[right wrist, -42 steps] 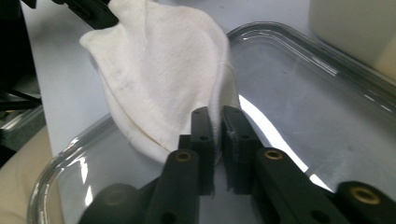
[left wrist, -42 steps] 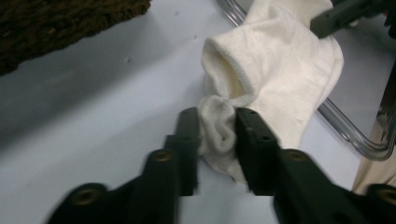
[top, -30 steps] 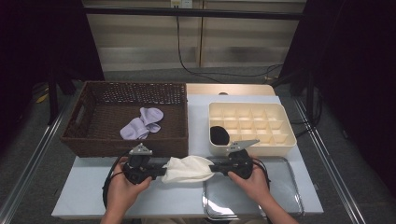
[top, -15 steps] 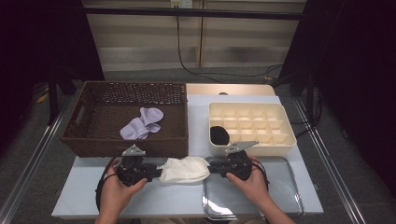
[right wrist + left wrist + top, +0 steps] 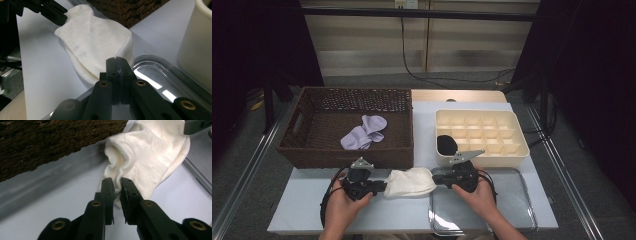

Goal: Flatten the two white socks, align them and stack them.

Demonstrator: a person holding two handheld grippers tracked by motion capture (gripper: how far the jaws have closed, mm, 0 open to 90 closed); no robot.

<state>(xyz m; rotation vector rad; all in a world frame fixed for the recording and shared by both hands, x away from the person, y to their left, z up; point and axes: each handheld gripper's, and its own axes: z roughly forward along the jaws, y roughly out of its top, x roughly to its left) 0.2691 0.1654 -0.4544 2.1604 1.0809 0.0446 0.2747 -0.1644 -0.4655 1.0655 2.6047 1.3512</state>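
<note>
Now the soft white cotton sock (image 5: 408, 181) looks shorter and fatter than it did a second ago. Then it was stretched a little longer between the two tools; now the hands have come a bit closer together and the sock bunches up in the middle. The left hand (image 5: 341, 209) has also slid a little to the left and down. I think the person is folding or rolling the sock so it can go into a small box, and that job looks only partly done.

The sock lies on the pale blue-grey table top (image 5: 312, 210), just in front of the dark brown woven basket (image 5: 307, 150) and right beside the clear shiny plastic tray (image 5: 512, 210).

The left gripper (image 5: 118, 185) has its two black jaws almost closed, with only a thin gap, and a fold of the sock's ribbed opening is pinched between them. The right gripper (image 5: 117, 62) has its jaws pressed tight together. It sits at the other end of the sock, by the edge of the tray, and seems to pinch a thin bit of the cloth there, though the bite itself is hard to see.

Farther back stands the cream plastic box with many small square pockets (image 5: 517, 150), with a rolled black sock (image 5: 446, 144) in its near left pocket. A pale purple sock pair (image 5: 363, 131) lies inside the basket.
</note>
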